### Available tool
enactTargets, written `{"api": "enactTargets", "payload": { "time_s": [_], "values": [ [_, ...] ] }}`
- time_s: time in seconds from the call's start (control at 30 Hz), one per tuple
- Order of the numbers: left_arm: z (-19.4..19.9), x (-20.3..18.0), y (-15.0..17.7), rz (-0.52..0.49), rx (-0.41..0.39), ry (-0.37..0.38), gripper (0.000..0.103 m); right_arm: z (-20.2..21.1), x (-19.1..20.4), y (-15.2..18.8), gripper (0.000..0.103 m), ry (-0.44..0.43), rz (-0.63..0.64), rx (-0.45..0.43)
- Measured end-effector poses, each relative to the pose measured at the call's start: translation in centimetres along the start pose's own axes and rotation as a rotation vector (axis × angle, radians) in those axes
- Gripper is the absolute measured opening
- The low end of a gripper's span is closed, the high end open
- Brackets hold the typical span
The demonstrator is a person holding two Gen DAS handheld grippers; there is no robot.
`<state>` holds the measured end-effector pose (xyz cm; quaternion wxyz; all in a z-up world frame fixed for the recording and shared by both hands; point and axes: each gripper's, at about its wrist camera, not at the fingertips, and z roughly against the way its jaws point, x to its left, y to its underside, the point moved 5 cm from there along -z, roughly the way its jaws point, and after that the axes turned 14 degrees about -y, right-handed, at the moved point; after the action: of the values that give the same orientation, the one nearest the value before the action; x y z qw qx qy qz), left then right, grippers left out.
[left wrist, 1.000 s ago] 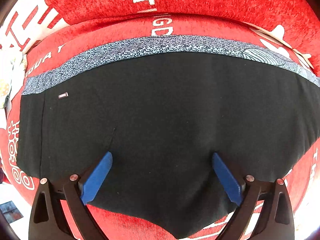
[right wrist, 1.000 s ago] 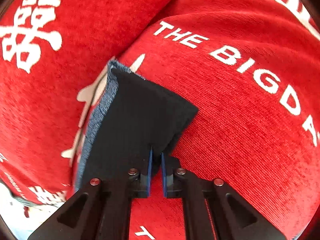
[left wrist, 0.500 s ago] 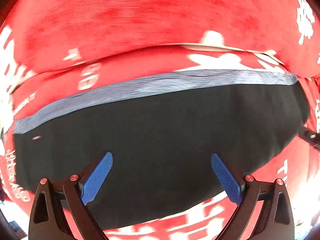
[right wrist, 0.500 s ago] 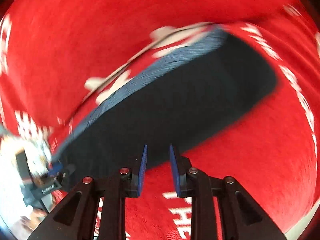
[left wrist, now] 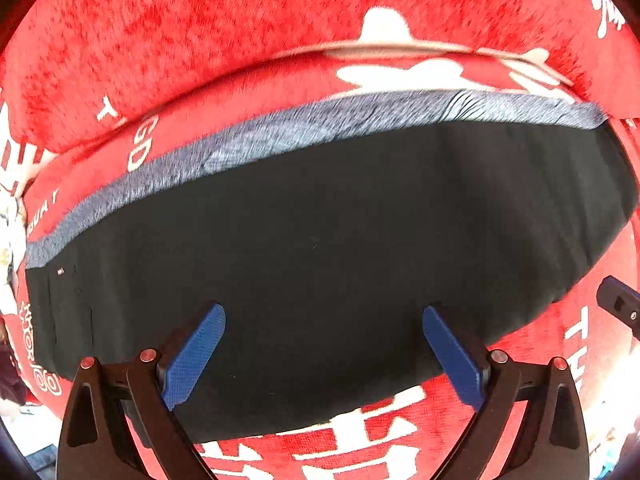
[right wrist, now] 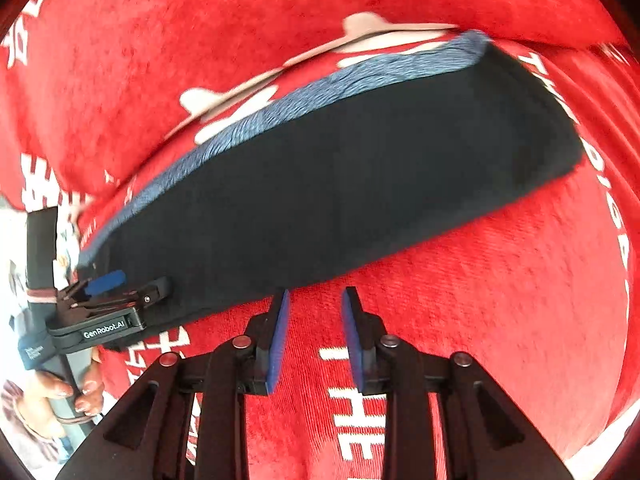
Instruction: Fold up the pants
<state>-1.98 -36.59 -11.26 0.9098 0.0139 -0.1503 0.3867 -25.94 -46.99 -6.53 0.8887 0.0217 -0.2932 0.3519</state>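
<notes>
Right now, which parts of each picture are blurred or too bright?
Left wrist view: the grey waistband is smeared by motion, and the lower right corner is washed out. Right wrist view: the pants edges are softly blurred, and the left edge is overexposed.

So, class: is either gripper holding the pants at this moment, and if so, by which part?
Nothing is held. The left gripper is wide open over the black pants; the right gripper is open, just off their near edge.

The pants (left wrist: 340, 248) are black with a mottled grey-blue waistband (left wrist: 320, 128). The cover (right wrist: 500, 300) beneath is red with white lettering.
</notes>
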Motion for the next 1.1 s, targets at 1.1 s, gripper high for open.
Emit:
{"api": "enactTargets", "payload": {
  "time_s": [1.1],
  "values": [
    [3.7, -10.1, -4.0, -0.065, -0.068, 0.044, 0.101, 4.0, -8.4, -1.0, 0.042, -0.096, -0.287, -0.153]
  ]
}}
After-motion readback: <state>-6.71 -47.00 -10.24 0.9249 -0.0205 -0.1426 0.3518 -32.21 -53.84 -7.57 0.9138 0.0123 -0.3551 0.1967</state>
